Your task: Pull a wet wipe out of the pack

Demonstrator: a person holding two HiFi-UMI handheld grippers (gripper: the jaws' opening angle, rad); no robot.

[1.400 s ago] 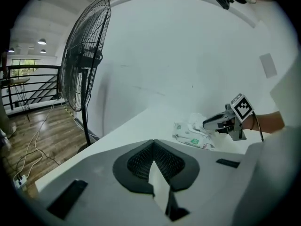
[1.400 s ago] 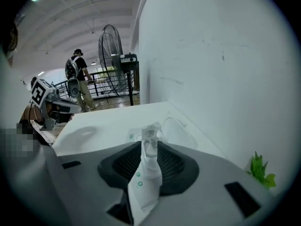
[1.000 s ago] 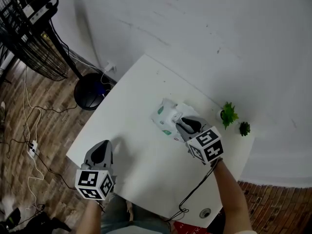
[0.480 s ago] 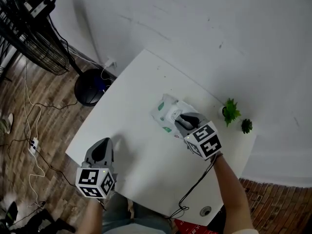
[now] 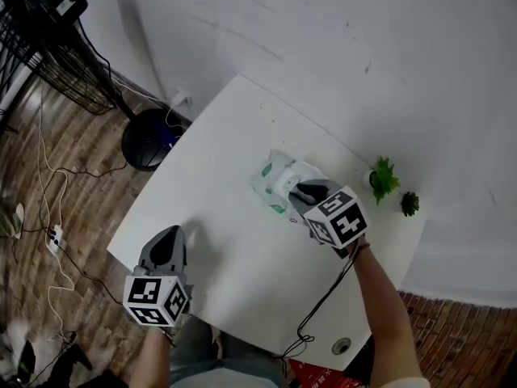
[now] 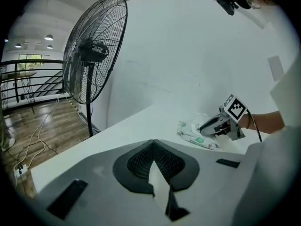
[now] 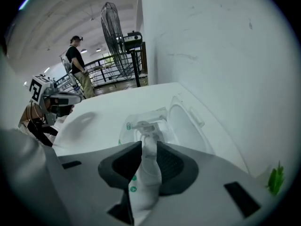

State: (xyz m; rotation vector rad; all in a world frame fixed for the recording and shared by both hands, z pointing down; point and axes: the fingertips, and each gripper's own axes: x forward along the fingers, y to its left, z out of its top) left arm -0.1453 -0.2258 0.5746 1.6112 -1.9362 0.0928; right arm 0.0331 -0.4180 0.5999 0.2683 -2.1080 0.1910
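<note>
The wet wipe pack (image 5: 271,180) lies on the white table (image 5: 218,160), right of its middle, with its lid (image 7: 186,126) flipped open. My right gripper (image 5: 300,188) is over the pack. In the right gripper view it (image 7: 149,146) is shut on a white wet wipe (image 7: 148,166) that runs as a twisted strand from the pack's opening (image 7: 141,125) back between the jaws. My left gripper (image 5: 170,237) hovers at the table's near left edge, far from the pack. Its jaws (image 6: 153,147) meet with nothing between them. The pack (image 6: 197,134) also shows in the left gripper view.
Two small green plants (image 5: 383,180) (image 5: 409,204) stand at the table's far right corner. A tall black fan (image 6: 91,55) with its round base (image 5: 149,140) stands on the wooden floor at the left, among cables. A person (image 7: 77,65) stands far off.
My right gripper has shifted only slightly over the pack, still holding the wipe. The left gripper has stayed in place.
</note>
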